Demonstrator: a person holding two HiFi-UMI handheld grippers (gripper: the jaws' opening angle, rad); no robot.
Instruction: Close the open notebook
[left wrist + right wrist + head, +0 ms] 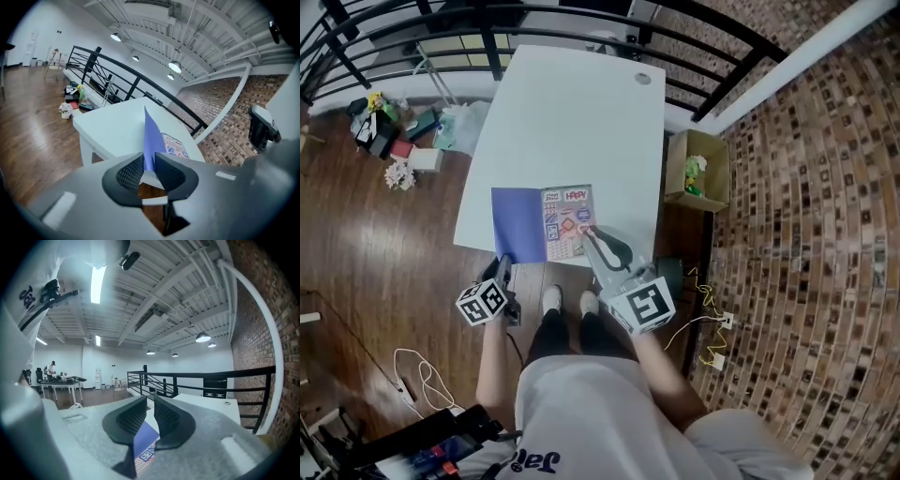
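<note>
The notebook lies open near the front edge of the white table [572, 112], with its blue cover [517, 223] to the left and a printed page [567, 220] to the right. My left gripper [502, 270] is at the cover's front left corner. In the left gripper view the blue cover [151, 136] stands edge-on between the pads, so the left gripper [149, 169] is shut on it. My right gripper [585, 232] rests its tip over the printed page, jaws together. In the right gripper view, the right gripper [150, 416] holds nothing, and the notebook [146, 444] shows below.
A cardboard box [698, 169] stands on the floor right of the table. Bags and flowers [394, 131] lie at the left. A black railing [581, 19] runs behind the table. White cable [422, 375] loops on the wooden floor near the person's feet.
</note>
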